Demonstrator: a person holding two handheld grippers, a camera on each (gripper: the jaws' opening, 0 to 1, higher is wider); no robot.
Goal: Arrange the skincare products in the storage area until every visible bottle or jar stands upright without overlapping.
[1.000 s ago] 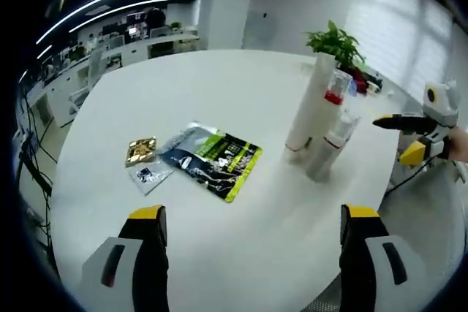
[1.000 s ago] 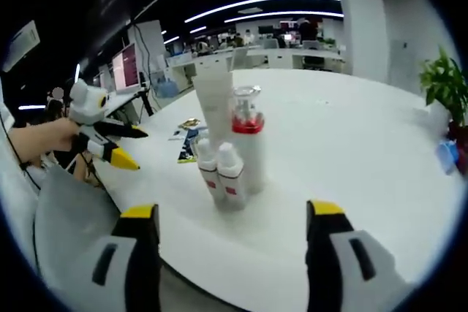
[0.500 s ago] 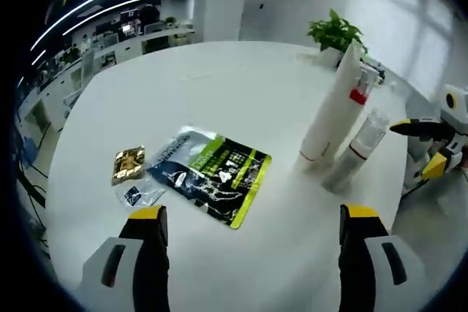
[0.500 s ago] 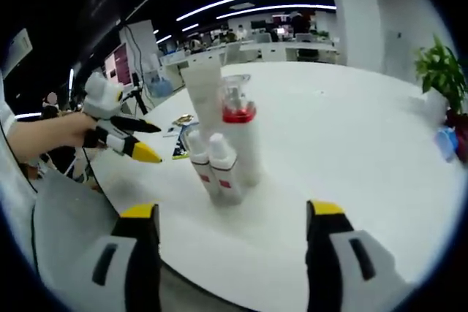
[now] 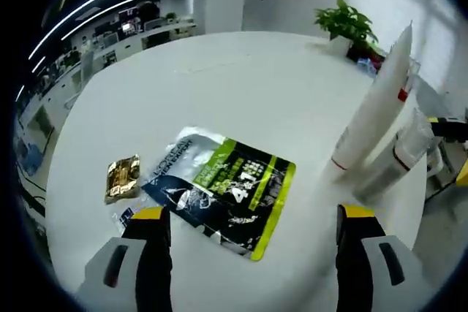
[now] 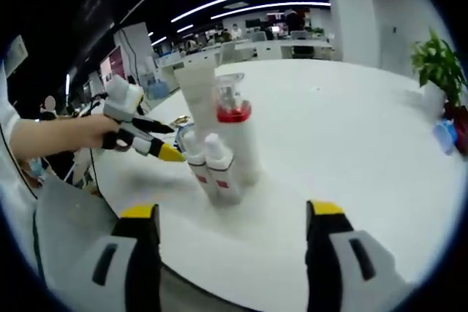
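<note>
Skincare bottles stand in a tight cluster near the edge of the round white table [image 5: 219, 71]. In the left gripper view, the tall white squeeze tube [image 5: 374, 107] rises upright at the right, cap end down, with a clear-topped white bottle with a red band [image 5: 395, 157] touching it just beside. Flat on the table lie a green-and-black foil sachet [image 5: 223, 193], a small gold packet [image 5: 122, 177] and a small clear packet [image 5: 123, 216]. The left gripper [image 5: 248, 253] hovers above the sachet, jaws spread wide with nothing between them. The sachet looks thin, limp and slick; I would judge it light and hard to pinch flat, best taken by a lifted edge or corner.

In the right gripper view, the same tube [image 6: 197, 100] stands behind a white pump bottle with a red collar and clear cap [image 6: 238, 137], and two small white bottles with red labels [image 6: 212, 169] stand in front, all upright and packed close. The right gripper [image 6: 227, 253] is held back from them, jaws wide apart and empty. The other gripper [image 6: 164, 147] comes in from the left, held by a hand [image 6: 80, 133]. These bottles look rigid and smooth, probably light and easy to topple; a mid-body hold seems safest.
</note>
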